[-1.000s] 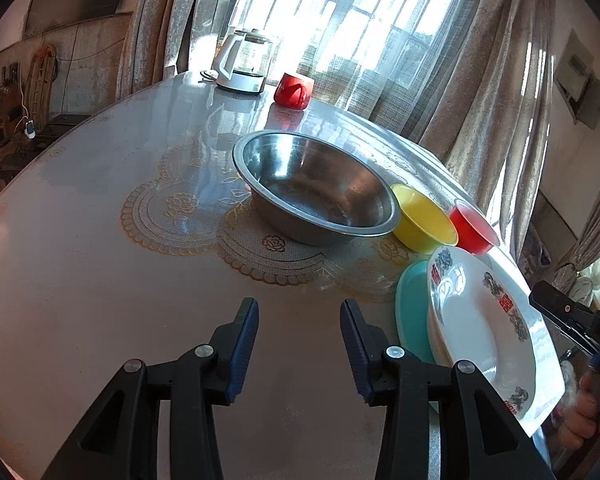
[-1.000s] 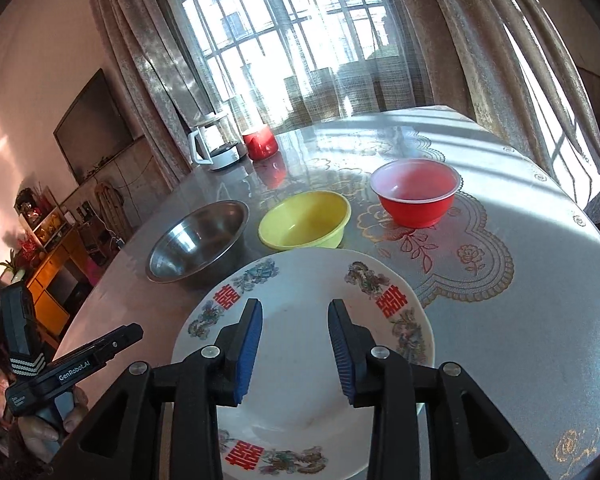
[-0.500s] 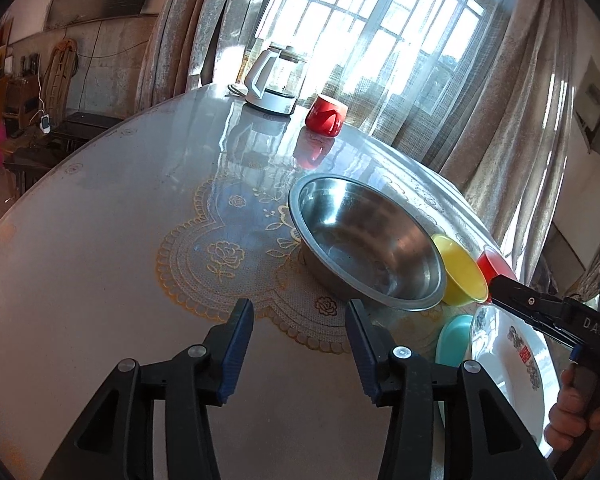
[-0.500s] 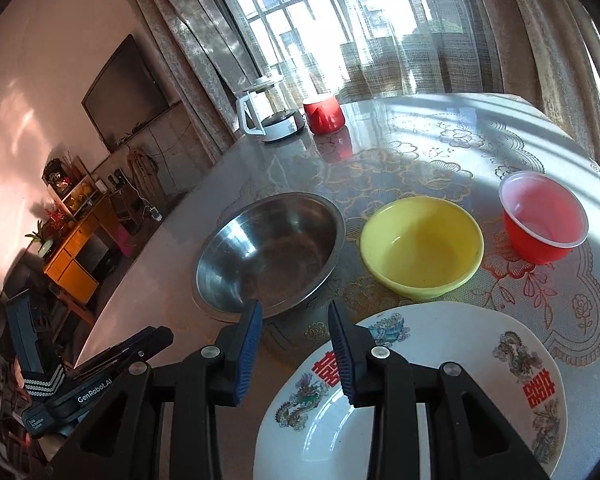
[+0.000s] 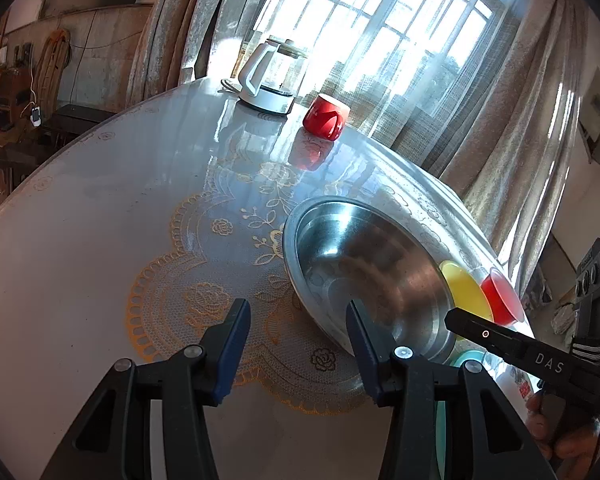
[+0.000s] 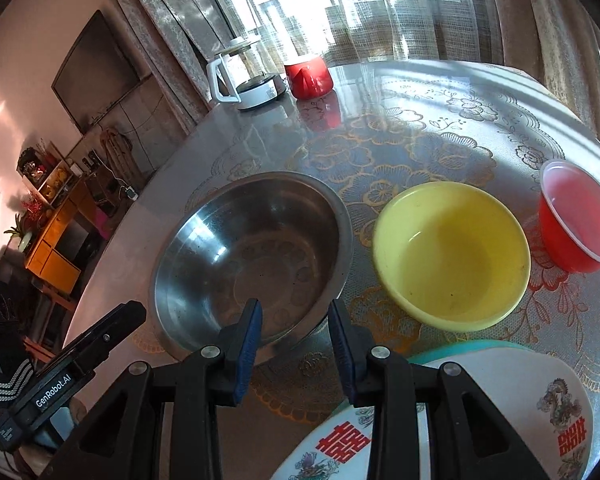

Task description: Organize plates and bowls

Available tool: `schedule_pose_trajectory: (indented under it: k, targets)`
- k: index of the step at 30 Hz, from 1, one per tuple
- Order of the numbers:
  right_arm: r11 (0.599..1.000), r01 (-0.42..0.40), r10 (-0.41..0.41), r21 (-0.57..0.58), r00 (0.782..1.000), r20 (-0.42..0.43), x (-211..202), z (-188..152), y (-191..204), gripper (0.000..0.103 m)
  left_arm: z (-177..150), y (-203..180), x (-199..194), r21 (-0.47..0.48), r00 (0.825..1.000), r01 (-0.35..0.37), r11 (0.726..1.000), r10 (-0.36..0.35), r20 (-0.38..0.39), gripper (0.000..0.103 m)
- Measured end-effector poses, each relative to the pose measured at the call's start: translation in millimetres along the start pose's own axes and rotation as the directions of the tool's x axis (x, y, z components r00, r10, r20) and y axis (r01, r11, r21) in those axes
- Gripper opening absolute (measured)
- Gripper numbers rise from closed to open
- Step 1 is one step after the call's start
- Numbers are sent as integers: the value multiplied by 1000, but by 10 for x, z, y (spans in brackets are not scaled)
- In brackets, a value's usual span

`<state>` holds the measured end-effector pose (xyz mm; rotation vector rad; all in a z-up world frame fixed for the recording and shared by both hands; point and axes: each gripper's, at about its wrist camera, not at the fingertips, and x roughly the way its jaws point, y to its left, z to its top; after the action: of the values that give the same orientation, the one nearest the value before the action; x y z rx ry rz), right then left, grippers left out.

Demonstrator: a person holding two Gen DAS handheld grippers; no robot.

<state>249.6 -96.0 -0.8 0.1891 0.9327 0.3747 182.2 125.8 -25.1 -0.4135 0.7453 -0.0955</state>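
Observation:
A steel bowl (image 5: 364, 272) (image 6: 252, 252) stands mid-table. To its right are a yellow bowl (image 6: 452, 256) (image 5: 464, 292) and a red bowl (image 6: 580, 220) (image 5: 500, 296). Nearer me, a white patterned plate (image 6: 500, 400) (image 5: 516, 384) lies on a teal plate (image 6: 460, 350) (image 5: 464, 358). My left gripper (image 5: 296, 308) is open and empty at the steel bowl's near left rim. My right gripper (image 6: 295, 312) hovers open and empty over that bowl's near rim. Each gripper shows in the other's view: right gripper (image 5: 500, 344), left gripper (image 6: 80, 364).
A white-and-glass kettle (image 5: 270, 76) (image 6: 244, 76) and a red mug (image 5: 326, 118) (image 6: 308, 76) stand at the table's far edge by the curtained window. The round table (image 5: 100, 220) carries a glossy lace-patterned cover. Shelves and a television stand off to the left.
My right gripper moved left from over the white plate to the steel bowl's near rim. My left gripper also shifted left, and its jaws stand slightly wider.

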Motion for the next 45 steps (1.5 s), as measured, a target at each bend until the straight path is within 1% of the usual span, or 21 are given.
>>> schedule_pose_trajectory:
  k: [6,8,10,11,12,13,15,18,25,28,32,45]
  targets:
    - [1000,18,-18,-1,1000,-8,47,48,-32,35,48,30,116,-10,1000,0,1000,0,-19,48]
    - [999,32,-32,-7,999,-15,90,67,-25,35,58,14,177,-4,1000,-3,1000,3,-31,43]
    - [999,46,-47,-28,999,-24,145,81,-1,37,60,-11,223,11,999,3,1000,-2,-38,34]
    - [998,56,-57,-42,998,-32,180,86,16,34,55,-28,228,19,999,11,1000,-10,-38,31]
    - [997,62,-64,-54,997,-36,204,86,32,33,49,-52,221,28,999,19,999,-18,-35,24]
    - [995,68,-71,-67,997,-35,212,81,52,33,40,-80,210,43,999,21,999,-19,-33,23]
    - [991,82,-85,-103,996,-28,213,59,106,32,13,-95,189,67,1000,-8,998,9,-19,24]
    - [989,82,-85,-126,996,-22,183,30,146,30,-10,-27,147,47,1000,2,999,-1,-26,25]
    - [988,44,-47,-151,999,-20,84,-42,258,29,-105,80,-57,20,1000,0,1000,0,-17,27]
    - [986,26,-30,-166,999,-21,32,-108,326,29,-166,105,-193,23,1000,-9,1000,9,-1,27]
    - [984,2,-6,-176,1000,-23,-31,-229,406,29,-274,105,-370,48,999,-32,998,31,16,27]
    - [975,-76,74,-208,997,-19,-369,-634,625,29,-611,199,-911,28,999,-38,999,37,34,27]
